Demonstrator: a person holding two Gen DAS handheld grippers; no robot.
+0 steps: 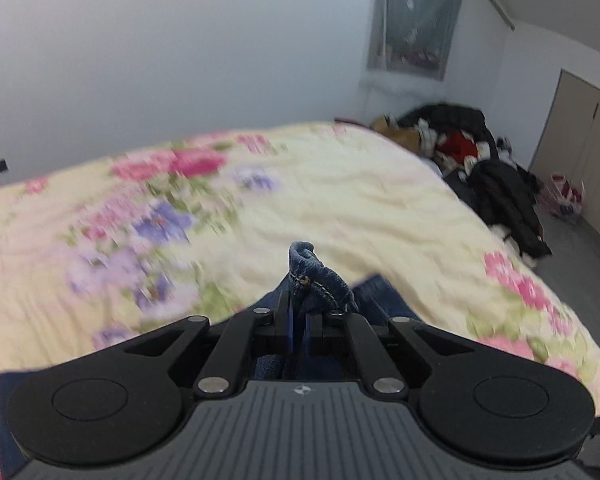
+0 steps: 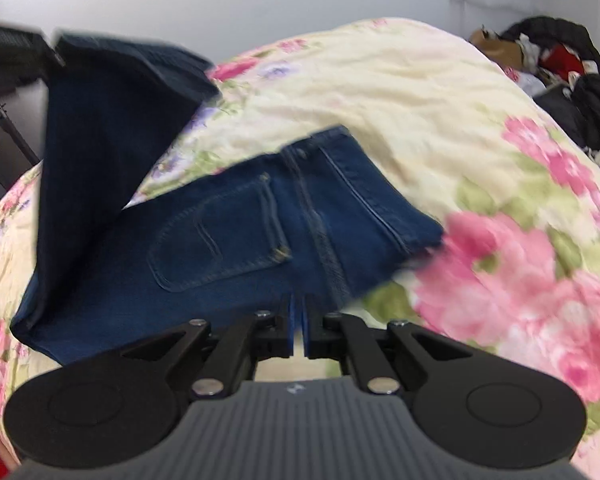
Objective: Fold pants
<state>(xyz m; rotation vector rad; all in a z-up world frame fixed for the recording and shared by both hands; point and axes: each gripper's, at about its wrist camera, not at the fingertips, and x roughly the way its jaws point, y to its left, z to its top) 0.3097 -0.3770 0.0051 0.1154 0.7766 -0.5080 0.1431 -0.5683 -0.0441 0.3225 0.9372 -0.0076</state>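
Note:
Dark blue jeans (image 2: 236, 236) lie on a floral bedspread (image 2: 400, 92), back pocket up, waist toward the far right. The leg end (image 2: 100, 128) is lifted up at the left, held by my left gripper (image 2: 16, 56), seen at the top left edge. In the left wrist view my left gripper (image 1: 299, 312) is shut on a bunched denim hem (image 1: 312, 276) raised above the bed. My right gripper (image 2: 299, 320) has its jaws nearly together at the near edge of the jeans; whether it pinches the denim is unclear.
The bed (image 1: 340, 192) fills most of both views, white wall behind. A pile of dark and red clothes (image 1: 472, 148) lies beyond the bed's far right corner, beside closet doors (image 1: 580, 132) and a bag (image 1: 562, 196) on the grey floor.

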